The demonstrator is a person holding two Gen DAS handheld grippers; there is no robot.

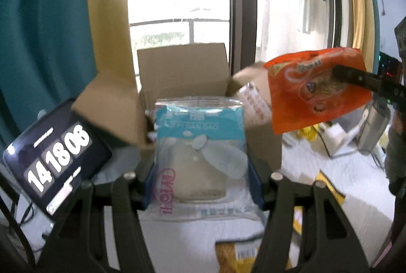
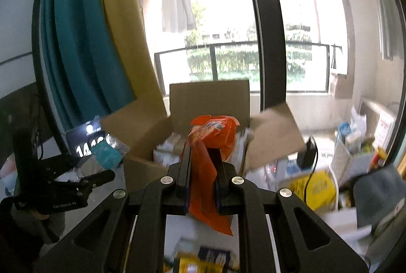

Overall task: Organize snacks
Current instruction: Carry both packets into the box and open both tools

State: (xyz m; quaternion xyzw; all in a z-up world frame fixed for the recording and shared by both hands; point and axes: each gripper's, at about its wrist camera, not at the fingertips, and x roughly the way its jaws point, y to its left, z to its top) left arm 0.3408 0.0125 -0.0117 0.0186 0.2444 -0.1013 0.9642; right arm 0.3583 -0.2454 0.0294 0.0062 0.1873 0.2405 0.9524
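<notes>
While both hands are held up before the window, each gripper carries one snack. Left gripper (image 1: 200, 171): fingers part-way open, pressed on the two side edges of a clear-and-blue cake packet (image 1: 200, 146), which stands upright between them with a pale round cake showing through the film. Right gripper (image 2: 203, 171): fingers drawn nearly together, pinching an orange snack bag (image 2: 210, 146) crumpled between the pads, its lower end hanging below them. In the left wrist view that bag shows flat and lifted, held at its right edge, up and to the right of the cake packet and apart from it. Behind both snacks sits an open cardboard box (image 1: 182, 70) with flaps spread, white packets lying inside it in the right wrist view. A dark clock display (image 1: 58, 153) reading 14 18 06 leans just left of the box. Teal curtain (image 1: 45, 32) and yellow curtain (image 2: 121, 32) hang at left. More packets, among them a yellow packet (image 2: 317, 186), lie blurred on the desk at right of the box.
</notes>
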